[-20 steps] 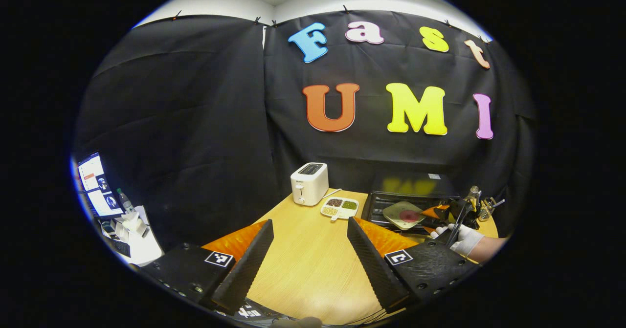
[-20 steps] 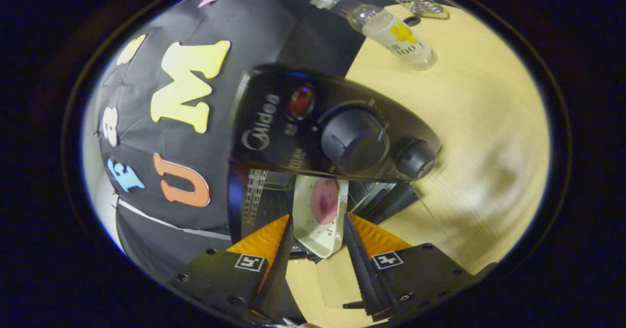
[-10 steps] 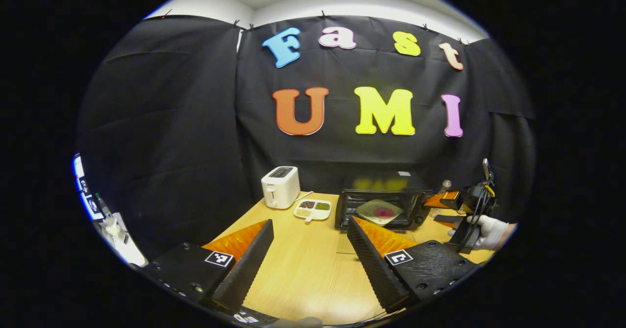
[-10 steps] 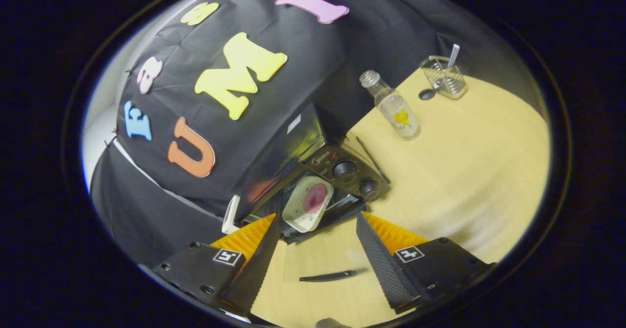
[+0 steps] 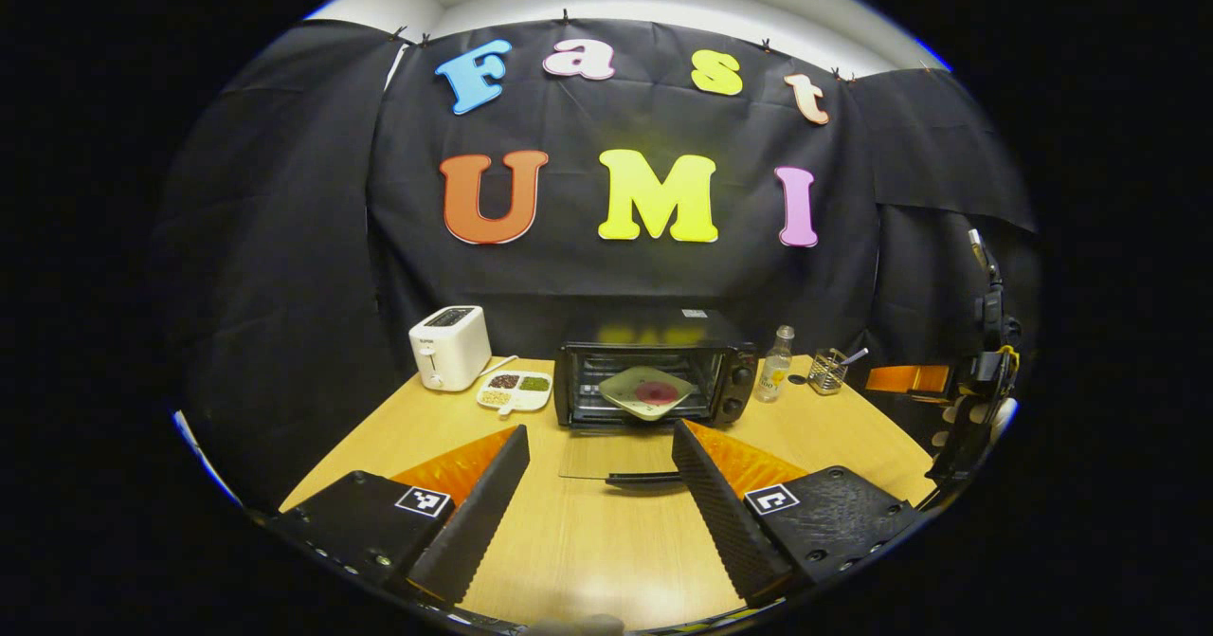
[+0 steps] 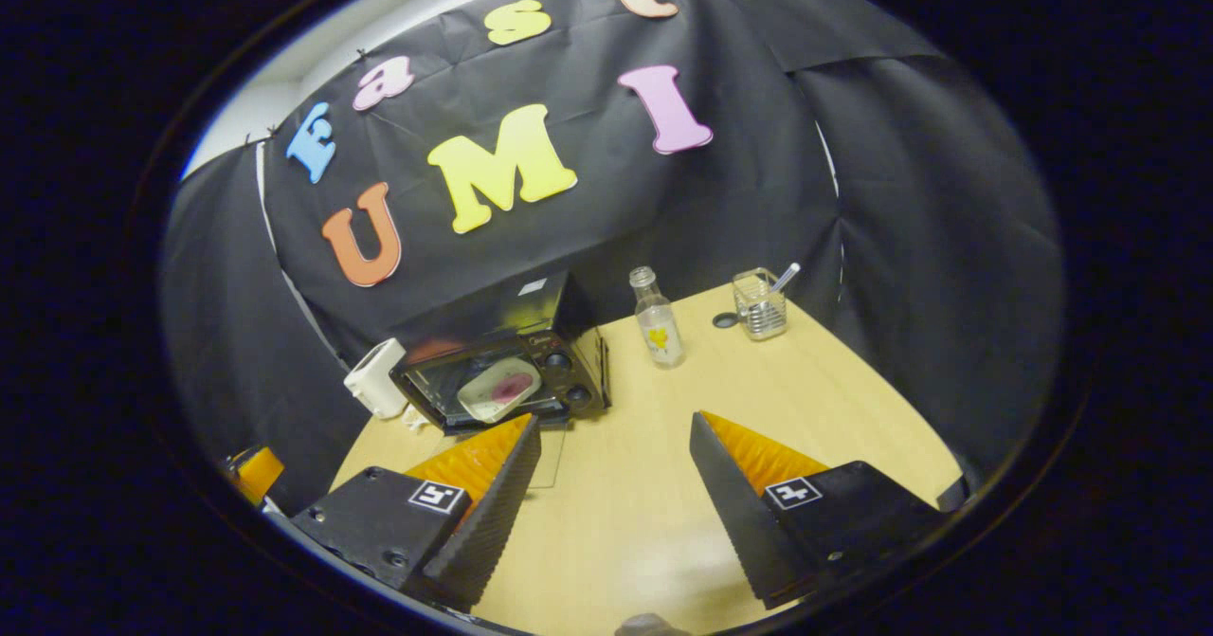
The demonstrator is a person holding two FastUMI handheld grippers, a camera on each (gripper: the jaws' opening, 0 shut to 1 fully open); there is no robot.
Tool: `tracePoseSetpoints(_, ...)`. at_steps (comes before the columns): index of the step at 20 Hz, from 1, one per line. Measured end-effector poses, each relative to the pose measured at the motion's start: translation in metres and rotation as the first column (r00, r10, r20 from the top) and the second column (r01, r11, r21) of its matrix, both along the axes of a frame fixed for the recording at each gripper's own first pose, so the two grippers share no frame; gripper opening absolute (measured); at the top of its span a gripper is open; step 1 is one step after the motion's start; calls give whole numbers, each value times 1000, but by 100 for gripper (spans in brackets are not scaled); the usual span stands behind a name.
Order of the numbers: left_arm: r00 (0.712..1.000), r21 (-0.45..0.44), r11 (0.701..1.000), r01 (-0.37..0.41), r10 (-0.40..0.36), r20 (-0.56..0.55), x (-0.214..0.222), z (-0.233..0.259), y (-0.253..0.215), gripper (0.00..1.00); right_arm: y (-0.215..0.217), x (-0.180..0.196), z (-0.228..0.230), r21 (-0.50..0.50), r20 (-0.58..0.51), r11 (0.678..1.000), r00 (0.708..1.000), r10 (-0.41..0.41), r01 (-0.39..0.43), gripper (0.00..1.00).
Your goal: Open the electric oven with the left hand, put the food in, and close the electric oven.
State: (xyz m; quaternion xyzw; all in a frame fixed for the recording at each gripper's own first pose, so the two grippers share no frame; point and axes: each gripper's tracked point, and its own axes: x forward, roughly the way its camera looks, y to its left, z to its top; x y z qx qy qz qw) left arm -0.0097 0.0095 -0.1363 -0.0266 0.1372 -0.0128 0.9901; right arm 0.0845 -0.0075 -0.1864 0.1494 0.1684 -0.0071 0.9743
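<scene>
The black electric oven (image 5: 654, 369) stands at the back of the wooden table (image 5: 588, 541), its glass door (image 5: 606, 454) folded down flat in front of it. A pale green plate with a reddish piece of food (image 5: 646, 392) rests inside the cavity, tilted. My left gripper (image 5: 600, 429) is open and holds nothing, well back from the door. Off to the right, the right gripper (image 5: 905, 378) is held by a gloved hand (image 5: 962, 418). In the right gripper view my right gripper (image 6: 614, 419) is open with nothing in it, away from the oven (image 6: 502, 371) and the plate (image 6: 500, 390).
A white toaster (image 5: 449, 347) and a divided snack dish (image 5: 515, 390) sit left of the oven. A clear bottle (image 6: 658, 331) and a wire holder (image 6: 760, 304) stand to its right. Bare tabletop lies between both grippers and the oven.
My right gripper let go of the plate inside the oven and drew back to the right. Both views have backed off and turned, so the oven stands farther away.
</scene>
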Motion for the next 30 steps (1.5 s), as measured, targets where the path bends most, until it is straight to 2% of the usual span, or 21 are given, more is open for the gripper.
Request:
tracePoseSetpoints(1, 1000, 5, 1000, 0, 0, -10, -1, -4, -8, 97, -11, -12, 3, -28, 11, 1000, 1000, 4, -4, 100)
tracePoseSetpoints(2, 1000, 8, 1000, -3, 4, -21, -5, -8, -15, 97, -20, -23, 8, -55, 26, 998, 1000, 11, -10, 94)
tracePoseSetpoints(3, 1000, 16, 1000, -14, 14, -27, -8, -11, -21, 97, -30, -33, 14, -84, 42, 996, 999, 20, -17, 100)
tracePoseSetpoints(4, 999, 30, 999, -24, 25, -39, -11, -16, -27, 97, -39, -44, 19, -109, 53, 994, 998, 29, -24, 100)
tracePoseSetpoints(5, 998, 38, 999, -33, 35, -56, -16, -22, -33, 97, -46, -54, 24, -125, 68, 992, 997, 43, -34, 94)
tracePoseSetpoints(6, 998, 53, 998, -33, 36, -60, -17, -27, -40, 97, -54, -63, 29, -150, 81, 988, 995, 51, -39, 100)
tracePoseSetpoints(11, 987, 76, 997, -2, 14, -162, -12, -84, -72, 97, -78, -98, 38, -223, 85, 974, 995, 53, -33, 100)
tracePoseSetpoints(14, 972, 55, 998, 38, -24, -234, 11, -128, -87, 97, -93, -103, 42, -292, 72, 956, 997, -5, 26, 100)
tracePoseSetpoints(19, 950, 34, 996, 85, -70, -305, 62, -188, -95, 97, -94, -102, 52, -317, 53, 942, 994, -97, 109, 100)
tracePoseSetpoints(20, 946, 33, 995, 96, -81, -314, 72, -196, -96, 97, -93, -101, 58, -320, 63, 938, 991, -119, 133, 96)
tracePoseSetpoints(21, 942, 39, 994, 104, -86, -325, 80, -205, -95, 97, -91, -100, 62, -318, 68, 936, 988, -135, 150, 100)
tracePoseSetpoints(25, 927, 61, 995, 81, -53, -372, 99, -231, -83, 97, -82, -97, 62, -310, 50, 934, 984, -169, 176, 100)
tracePoseSetpoints(30, 925, 77, 995, 61, -28, -378, 111, -240, -78, 97, -82, -93, 60, -305, 36, 933, 981, -190, 191, 100)
